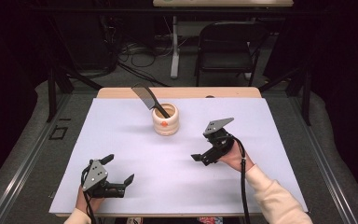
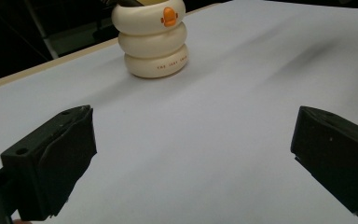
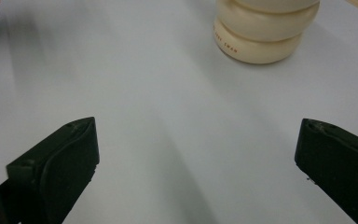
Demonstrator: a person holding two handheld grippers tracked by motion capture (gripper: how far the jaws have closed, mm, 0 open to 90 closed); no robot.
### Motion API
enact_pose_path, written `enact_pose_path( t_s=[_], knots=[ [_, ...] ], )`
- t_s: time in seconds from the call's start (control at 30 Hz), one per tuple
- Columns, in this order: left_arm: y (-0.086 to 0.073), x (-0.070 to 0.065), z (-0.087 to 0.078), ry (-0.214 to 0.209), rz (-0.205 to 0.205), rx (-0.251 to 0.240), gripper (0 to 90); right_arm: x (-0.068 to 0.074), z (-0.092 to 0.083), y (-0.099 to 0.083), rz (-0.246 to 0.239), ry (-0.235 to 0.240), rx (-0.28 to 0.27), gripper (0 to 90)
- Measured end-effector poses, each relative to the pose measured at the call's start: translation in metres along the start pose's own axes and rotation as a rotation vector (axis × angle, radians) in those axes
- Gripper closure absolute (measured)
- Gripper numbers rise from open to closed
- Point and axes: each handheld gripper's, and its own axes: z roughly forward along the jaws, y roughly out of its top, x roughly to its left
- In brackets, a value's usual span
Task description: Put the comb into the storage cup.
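Both claws, the left gripper (image 1: 120,171) and right gripper (image 1: 213,145), are held released and empty at six o'clock of the ringed cream holder (image 1: 165,120), where the black comb (image 1: 148,98) is already lodged, so little is judged left.

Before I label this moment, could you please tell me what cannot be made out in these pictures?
- Comb, high view: its lower end is hidden inside the cream holder.
- Holder's top, right gripper view: cut off by the upper edge.
- Small red lettering on the holder, left gripper view: too small and blurred to read.
- Right tongs, high view: one jaw is hard to separate from the dark body.
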Motion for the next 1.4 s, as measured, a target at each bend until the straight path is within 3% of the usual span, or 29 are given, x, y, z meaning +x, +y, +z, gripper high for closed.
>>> enact_pose_path(
  t_s=[0.73, 1.4],
  knots=[
    [0.000, 0.000, 0.000, 0.001, 0.002, 0.001, 0.2, 0.026, -0.019, -0.033, -0.015, -0.038, -0.023, 0.0],
    [0.000, -0.001, 0.000, 0.000, 0.001, 0.000, 0.2, 0.031, -0.041, -0.060, -0.003, -0.087, -0.033, 0.0]
  ],
)
